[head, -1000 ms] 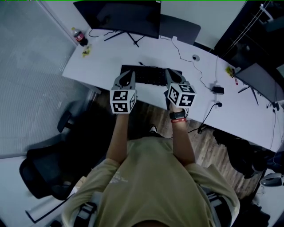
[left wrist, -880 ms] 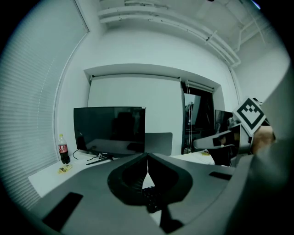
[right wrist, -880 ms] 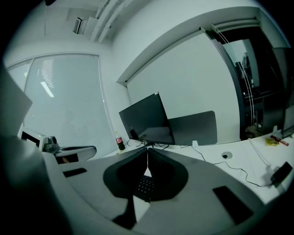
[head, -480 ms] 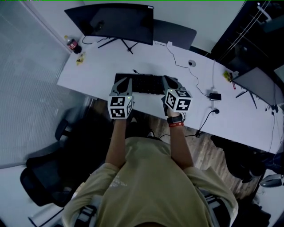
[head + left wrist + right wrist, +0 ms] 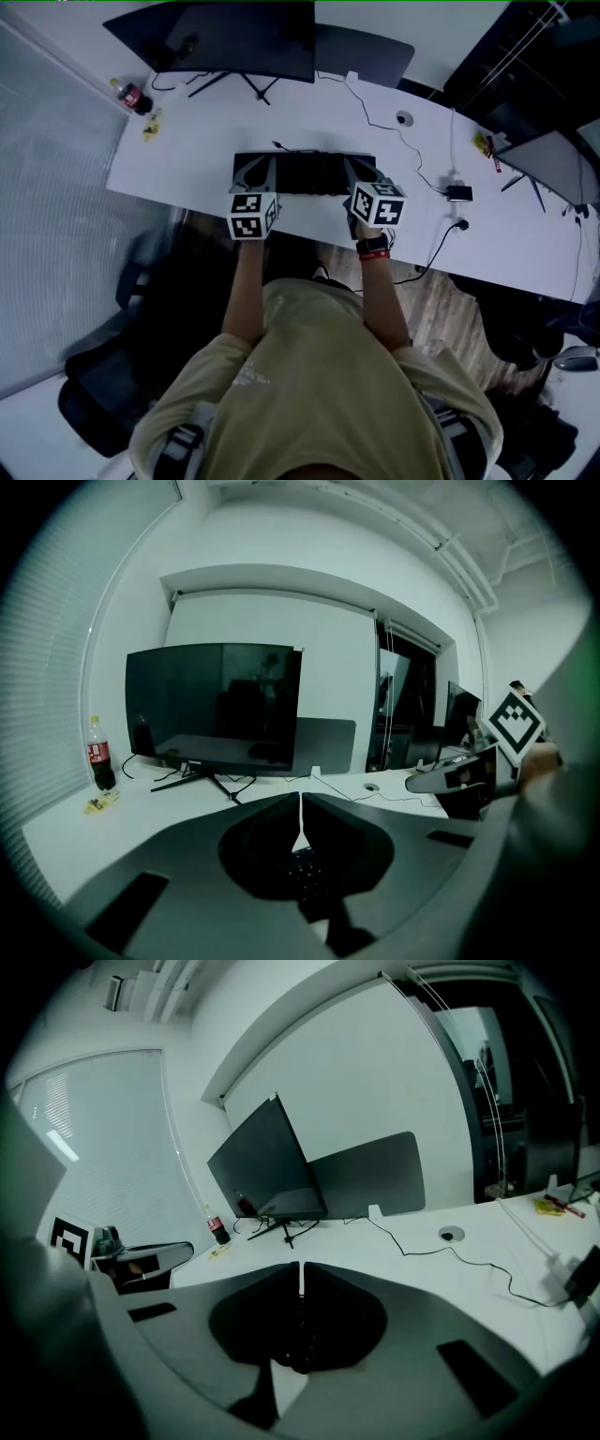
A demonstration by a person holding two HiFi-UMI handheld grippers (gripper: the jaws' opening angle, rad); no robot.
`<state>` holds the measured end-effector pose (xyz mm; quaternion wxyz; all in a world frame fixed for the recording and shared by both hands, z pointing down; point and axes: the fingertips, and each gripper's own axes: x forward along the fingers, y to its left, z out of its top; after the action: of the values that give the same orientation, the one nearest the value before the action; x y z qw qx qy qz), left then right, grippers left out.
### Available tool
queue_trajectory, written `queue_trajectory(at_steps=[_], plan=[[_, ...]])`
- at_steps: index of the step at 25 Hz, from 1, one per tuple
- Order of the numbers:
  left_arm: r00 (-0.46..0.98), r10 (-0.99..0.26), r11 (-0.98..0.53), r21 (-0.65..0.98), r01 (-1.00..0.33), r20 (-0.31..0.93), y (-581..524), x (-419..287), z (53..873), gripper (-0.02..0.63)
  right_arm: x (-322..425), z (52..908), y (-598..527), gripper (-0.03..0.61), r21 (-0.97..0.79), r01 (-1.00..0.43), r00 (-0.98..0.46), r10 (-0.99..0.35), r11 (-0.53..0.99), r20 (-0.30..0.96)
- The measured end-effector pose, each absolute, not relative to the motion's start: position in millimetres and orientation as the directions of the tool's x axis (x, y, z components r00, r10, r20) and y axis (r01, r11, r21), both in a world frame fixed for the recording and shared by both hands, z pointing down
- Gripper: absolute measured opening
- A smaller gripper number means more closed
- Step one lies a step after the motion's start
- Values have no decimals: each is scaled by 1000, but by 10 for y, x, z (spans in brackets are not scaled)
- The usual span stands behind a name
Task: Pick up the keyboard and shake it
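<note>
— Our left gripper (image 5: 300, 803) and right gripper (image 5: 301, 1274) both have their jaws together, with nothing pinched that we can see.
— The keyboard (image 5: 309, 173) lies just under their tips, on the desk (image 5: 187, 159). We judge we're reaching for it. Next we open the jaws and clamp each end.

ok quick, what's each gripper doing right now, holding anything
left gripper: closed, tips together, nothing between them, over the left end of the keyboard
right gripper: closed, tips together, empty, over the keyboard's right end
</note>
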<state>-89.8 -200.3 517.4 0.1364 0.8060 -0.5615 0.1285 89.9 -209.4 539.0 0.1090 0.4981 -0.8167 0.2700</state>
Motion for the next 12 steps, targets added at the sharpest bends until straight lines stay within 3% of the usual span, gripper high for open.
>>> queue_trajectory(at_steps=[10,12], plan=[[368,-794,-338,151,-929,484,-2406,-1067,5817,30,863,6028,-2413,135,-354,-877,-476,-680,324,557],[372,-777,-341,159,-927,508,-2478,-1068,5922,89,854,6124,-2463,161,-360,-875,-481,-662,322,575]])
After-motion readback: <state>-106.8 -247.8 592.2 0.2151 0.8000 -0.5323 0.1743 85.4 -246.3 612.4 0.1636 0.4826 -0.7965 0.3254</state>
